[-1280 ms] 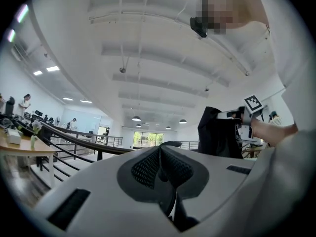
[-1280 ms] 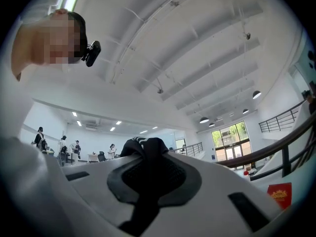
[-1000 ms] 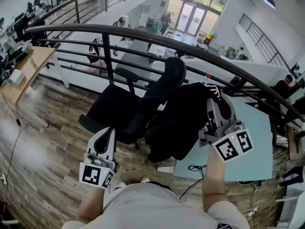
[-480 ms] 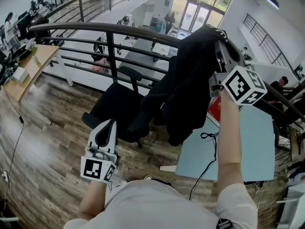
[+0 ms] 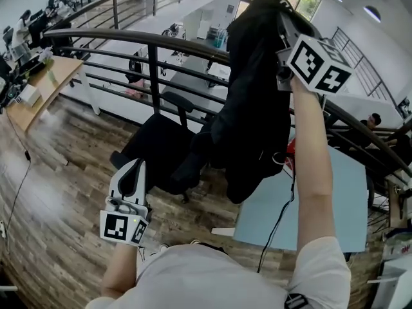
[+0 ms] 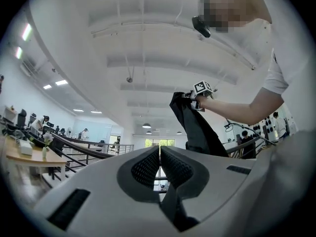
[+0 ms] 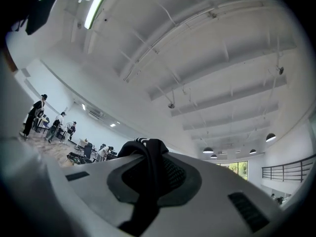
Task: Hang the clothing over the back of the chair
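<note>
Clothing [image 5: 254, 102] hangs pinched in the right tongs [image 5: 283, 19], high at one o'clock above the chair [image 5: 151, 150]; left tongs [image 5: 134, 172], seven o'clock, narrow and empty. Best carry the fabric past the chair's back before lowering, draping both sides.

Right gripper [image 5: 288, 24] held high, arm extended, fingers [image 7: 174, 174] clamped; left gripper [image 5: 133, 172] low, fingers [image 6: 147, 167] together

We count two grippers: one left gripper [image 5: 138, 167] and one right gripper [image 5: 281, 15]. We see one black garment [image 5: 254, 108], one black office chair [image 5: 154, 150], one pale blue table [image 5: 322, 201], one wooden desk [image 5: 45, 85], and one curved dark railing [image 5: 154, 40].
</note>
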The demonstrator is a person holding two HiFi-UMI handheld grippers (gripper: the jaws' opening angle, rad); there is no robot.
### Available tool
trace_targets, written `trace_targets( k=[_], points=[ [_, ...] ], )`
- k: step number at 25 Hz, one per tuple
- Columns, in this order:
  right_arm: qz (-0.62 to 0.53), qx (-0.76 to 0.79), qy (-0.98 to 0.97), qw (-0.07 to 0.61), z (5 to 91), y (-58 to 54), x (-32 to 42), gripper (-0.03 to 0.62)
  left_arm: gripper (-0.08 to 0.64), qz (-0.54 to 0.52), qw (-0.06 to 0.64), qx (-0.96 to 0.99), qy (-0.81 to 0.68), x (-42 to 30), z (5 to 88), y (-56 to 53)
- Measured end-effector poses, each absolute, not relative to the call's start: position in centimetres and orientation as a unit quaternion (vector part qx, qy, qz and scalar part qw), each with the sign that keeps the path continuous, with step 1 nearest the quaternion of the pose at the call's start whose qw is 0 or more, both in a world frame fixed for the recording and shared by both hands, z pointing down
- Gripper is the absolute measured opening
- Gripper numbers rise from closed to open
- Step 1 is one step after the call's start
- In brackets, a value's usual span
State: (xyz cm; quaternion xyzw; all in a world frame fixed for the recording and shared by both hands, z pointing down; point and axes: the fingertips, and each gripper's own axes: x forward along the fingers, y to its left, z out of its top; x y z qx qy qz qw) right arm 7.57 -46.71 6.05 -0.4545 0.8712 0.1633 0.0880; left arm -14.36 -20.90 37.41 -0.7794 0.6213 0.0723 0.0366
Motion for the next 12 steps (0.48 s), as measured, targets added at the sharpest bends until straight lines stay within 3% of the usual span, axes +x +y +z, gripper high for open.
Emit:
trace_targets(
  k=[8,12],
  points=[
    [0.195,-0.464,0.863,0.052,4.9,-50.5,2.8,0.038,0.029,0.069,0.031,-0.756,0.650,-15.8,37.7,-19.3],
    [0.173,-0.454,0.874,0.021,8.9,-52.8,-0.3,0.038,0.029,0.064,0.022,-0.744,0.665,-17.0,38.4,-18.5]
  ],
)
